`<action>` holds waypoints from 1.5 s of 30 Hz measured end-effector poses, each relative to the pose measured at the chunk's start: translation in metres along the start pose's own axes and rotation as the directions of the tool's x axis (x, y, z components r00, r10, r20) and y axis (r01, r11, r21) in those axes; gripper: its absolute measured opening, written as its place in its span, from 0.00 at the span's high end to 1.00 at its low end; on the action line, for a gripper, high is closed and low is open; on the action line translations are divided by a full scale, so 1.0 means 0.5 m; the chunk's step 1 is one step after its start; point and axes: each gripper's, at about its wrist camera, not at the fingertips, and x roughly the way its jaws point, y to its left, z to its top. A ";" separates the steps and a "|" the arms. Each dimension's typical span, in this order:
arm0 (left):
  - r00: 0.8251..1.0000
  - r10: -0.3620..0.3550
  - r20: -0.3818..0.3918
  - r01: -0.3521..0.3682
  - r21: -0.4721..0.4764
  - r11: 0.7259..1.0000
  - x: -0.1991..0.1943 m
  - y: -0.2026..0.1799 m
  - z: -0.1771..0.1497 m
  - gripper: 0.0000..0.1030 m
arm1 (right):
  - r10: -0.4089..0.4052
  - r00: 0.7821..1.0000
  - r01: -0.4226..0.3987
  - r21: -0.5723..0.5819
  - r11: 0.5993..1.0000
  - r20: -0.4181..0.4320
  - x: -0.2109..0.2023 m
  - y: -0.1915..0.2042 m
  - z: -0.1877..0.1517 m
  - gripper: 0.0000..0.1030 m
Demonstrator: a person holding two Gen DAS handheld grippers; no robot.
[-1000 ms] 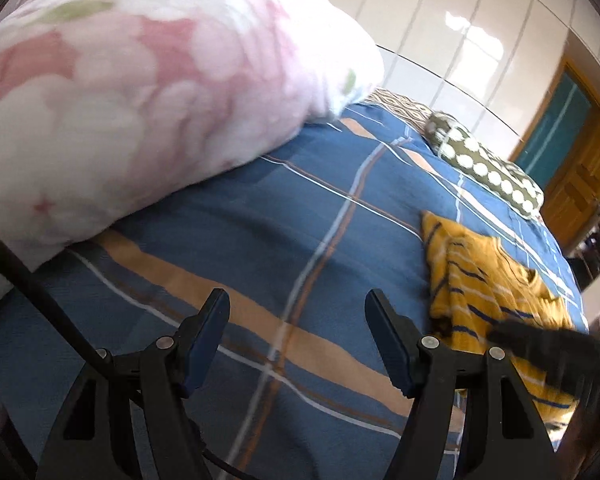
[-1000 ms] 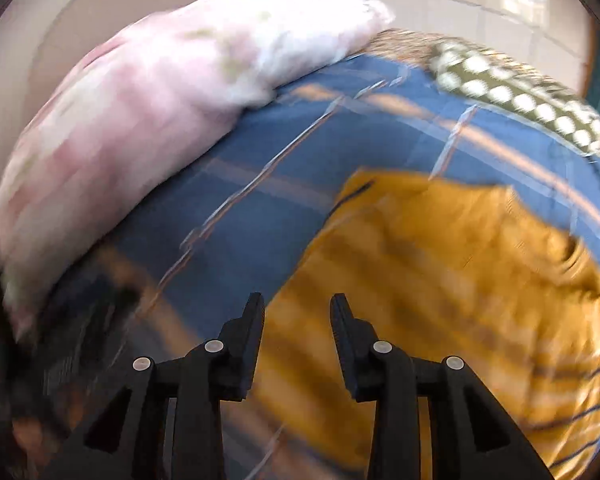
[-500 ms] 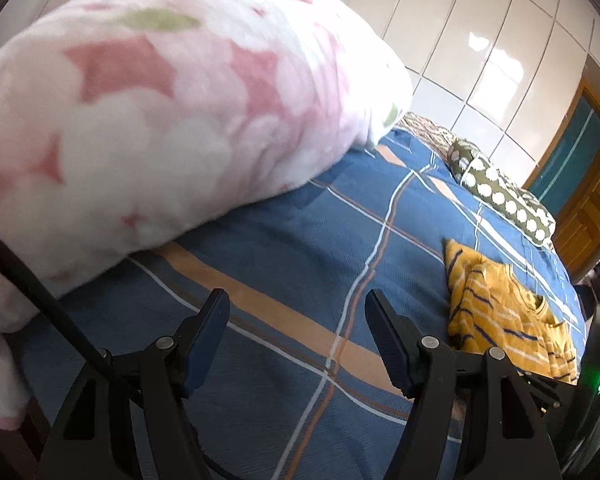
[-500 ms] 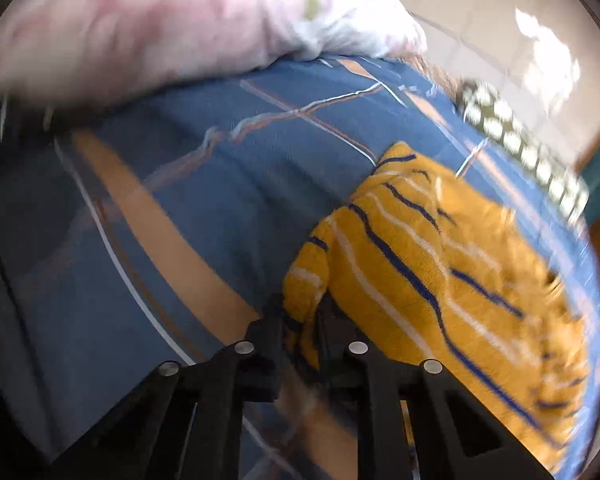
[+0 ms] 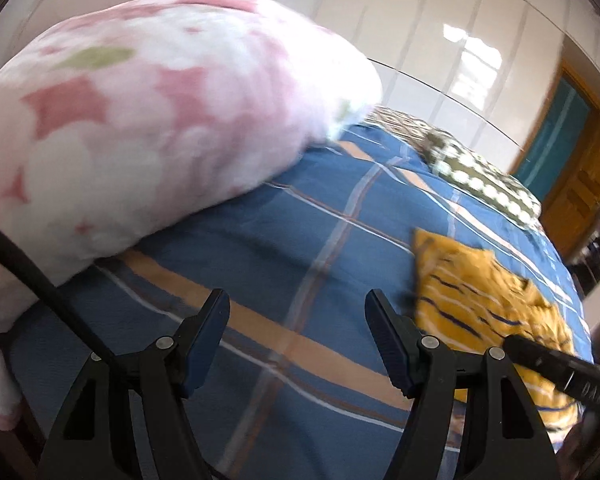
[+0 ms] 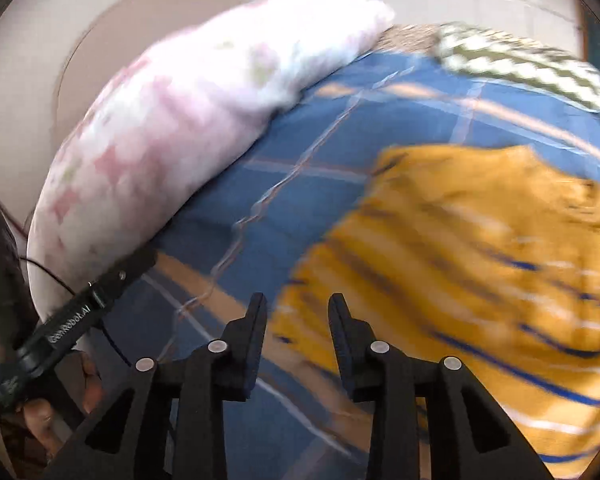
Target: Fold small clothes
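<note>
The yellow shirt (image 6: 480, 280) lies on the bed (image 5: 260, 240). Left gripper (image 5: 296, 320) and right gripper (image 6: 296, 316) hold nothing, fingers apart.

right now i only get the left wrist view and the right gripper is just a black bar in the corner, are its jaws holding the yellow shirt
Observer: No. In the right wrist view the right gripper has its jaws apart with nothing between them.
Operator: where's the shirt from there
Observer: The yellow striped shirt lies on the blue plaid bedspread, ahead and to the right. Its near edge is by the jaw tips, but blur hides whether they touch.
Operator: can that view see my left gripper
Observer: Only the body of the left gripper, at the lower left, with a hand at its handle end.
</note>
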 end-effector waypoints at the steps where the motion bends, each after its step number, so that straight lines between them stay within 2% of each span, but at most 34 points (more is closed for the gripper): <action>1: 1.000 -0.011 0.001 0.011 0.024 1.000 -0.001 -0.019 -0.003 0.33 | -0.024 1.000 0.024 0.017 1.000 0.007 -0.014 -0.027 -0.005 0.66; 2: 1.000 -0.016 0.004 0.016 0.045 0.999 -0.001 -0.036 -0.007 0.33 | -0.079 0.997 0.079 0.051 0.996 0.004 -0.033 -0.077 -0.018 0.66; 5: 0.999 -0.042 0.008 0.041 0.118 0.992 -0.002 -0.096 -0.023 0.29 | -0.154 0.988 0.155 0.158 0.975 -0.021 -0.065 -0.193 -0.059 0.66; 9: 0.997 -0.075 -0.025 0.079 0.210 0.974 0.023 -0.176 -0.054 0.28 | -0.288 0.957 0.281 0.305 0.910 -0.023 -0.126 -0.356 -0.120 0.71; 12: 0.997 -0.059 -0.052 0.070 0.266 0.961 0.054 -0.221 -0.074 0.28 | -0.356 0.934 0.324 0.387 0.864 0.013 -0.184 -0.413 -0.131 0.71; 14: 0.996 -0.053 -0.070 0.071 0.286 0.955 0.075 -0.242 -0.082 0.28 | -0.385 0.922 0.338 0.389 0.857 0.047 -0.215 -0.414 -0.117 0.65; 17: 0.993 -0.026 -0.116 0.061 0.312 0.948 0.116 -0.264 -0.096 0.28 | -0.344 0.935 0.296 0.343 0.892 0.088 -0.219 -0.389 -0.091 0.65; 20: 0.990 0.017 -0.141 0.031 0.335 0.942 0.142 -0.264 -0.112 0.28 | -0.264 0.960 0.230 0.273 0.934 0.092 -0.171 -0.349 -0.054 0.65; 23: 0.986 0.022 -0.163 0.032 0.323 0.946 0.159 -0.253 -0.117 0.26 | -0.187 0.981 0.176 0.195 0.965 0.043 -0.107 -0.318 -0.036 0.65; 26: 0.978 0.006 -0.208 0.051 0.271 0.961 0.183 -0.232 -0.116 0.18 | -0.204 0.978 0.208 0.170 0.963 -0.044 -0.033 -0.338 -0.018 0.65; 29: 0.967 -0.039 -0.251 0.090 0.193 0.977 0.204 -0.207 -0.107 0.14 | -0.285 0.958 0.286 0.245 0.926 -0.040 -0.025 -0.417 0.003 0.68; 31: 0.968 -0.032 -0.247 0.083 0.200 0.976 0.206 -0.210 -0.108 0.14 | -0.351 0.936 0.346 0.317 0.883 -0.043 -0.039 -0.475 0.016 0.72; 32: 0.969 -0.023 -0.244 0.076 0.210 0.975 0.206 -0.214 -0.109 0.14 | -0.363 0.931 0.354 0.346 0.869 -0.042 -0.049 -0.500 0.020 0.77; 33: 0.971 -0.011 -0.241 0.067 0.223 0.972 0.206 -0.218 -0.111 0.14 | -0.397 0.916 0.387 0.361 0.849 -0.049 -0.060 -0.517 0.027 0.80; 34: 0.971 -0.001 -0.239 0.058 0.233 0.971 0.208 -0.222 -0.112 0.13 | -0.463 0.884 0.452 0.359 0.817 -0.060 -0.076 -0.527 0.031 0.75; 35: 0.971 0.002 -0.239 0.056 0.236 0.970 0.208 -0.223 -0.112 0.13 | -0.526 0.848 0.511 0.357 0.782 -0.064 -0.090 -0.535 0.034 0.75; 36: 0.971 0.001 -0.240 0.057 0.233 0.971 0.209 -0.222 -0.111 0.13 | -0.543 0.838 0.520 0.379 0.765 -0.052 -0.113 -0.546 0.034 0.72; 37: 0.971 0.000 -0.241 0.058 0.232 0.971 0.209 -0.222 -0.110 0.13 | -0.526 0.850 0.492 0.411 0.768 -0.034 -0.132 -0.551 0.030 0.66; 39: 0.971 0.002 -0.240 0.055 0.233 0.971 0.209 -0.223 -0.110 0.13 | -0.445 0.895 0.384 0.472 0.794 0.020 -0.174 -0.550 0.010 0.66; 41: 0.971 0.006 -0.237 0.051 0.235 0.971 0.208 -0.223 -0.111 0.13 | -0.341 0.938 0.271 0.472 0.839 0.067 -0.202 -0.522 -0.020 0.66; 44: 0.972 0.005 -0.235 0.052 0.234 0.971 0.209 -0.222 -0.110 0.12 | -0.192 0.978 0.138 0.448 0.883 0.078 -0.202 -0.480 -0.062 0.66; 45: 0.972 0.005 -0.233 0.051 0.234 0.971 0.208 -0.222 -0.110 0.12 | -0.140 0.987 0.092 0.452 0.887 0.074 -0.199 -0.473 -0.086 0.66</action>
